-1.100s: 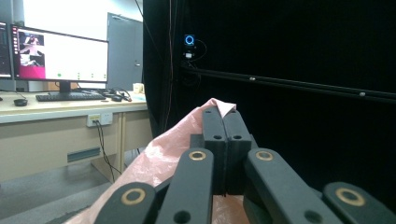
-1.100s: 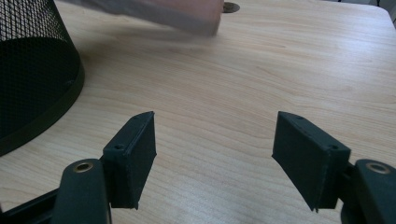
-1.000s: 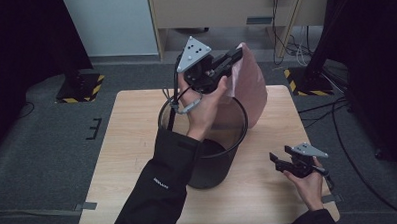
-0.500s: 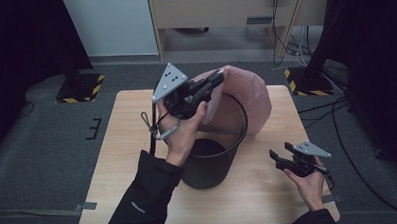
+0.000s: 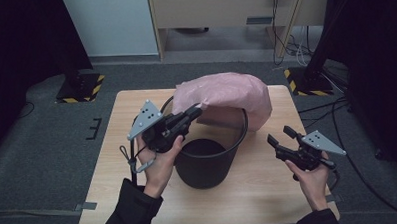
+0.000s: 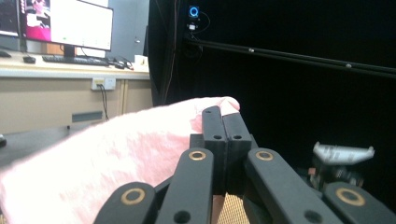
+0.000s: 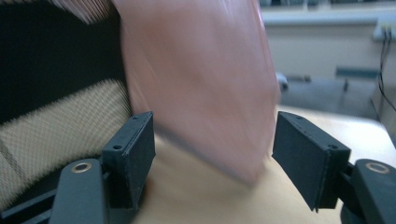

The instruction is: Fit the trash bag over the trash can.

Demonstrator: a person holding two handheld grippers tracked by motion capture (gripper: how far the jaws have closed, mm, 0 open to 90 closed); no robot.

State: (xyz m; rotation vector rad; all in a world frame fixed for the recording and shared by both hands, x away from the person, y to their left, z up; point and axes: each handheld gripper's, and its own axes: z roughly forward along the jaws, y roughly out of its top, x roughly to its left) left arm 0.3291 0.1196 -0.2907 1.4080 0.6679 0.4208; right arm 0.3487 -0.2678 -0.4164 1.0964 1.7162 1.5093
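High view: overhead from near side, facing forward-down. Left gripper view: close, looks right along pink bag [image 6: 116,154]. Right gripper view: close, faces left. All share bag [image 5: 226,93].

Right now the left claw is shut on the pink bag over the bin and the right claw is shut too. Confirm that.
Not quite. The right claw is open, its jaws wide apart in the right gripper view. The left claw is indeed shut on the pink bag over the bin.
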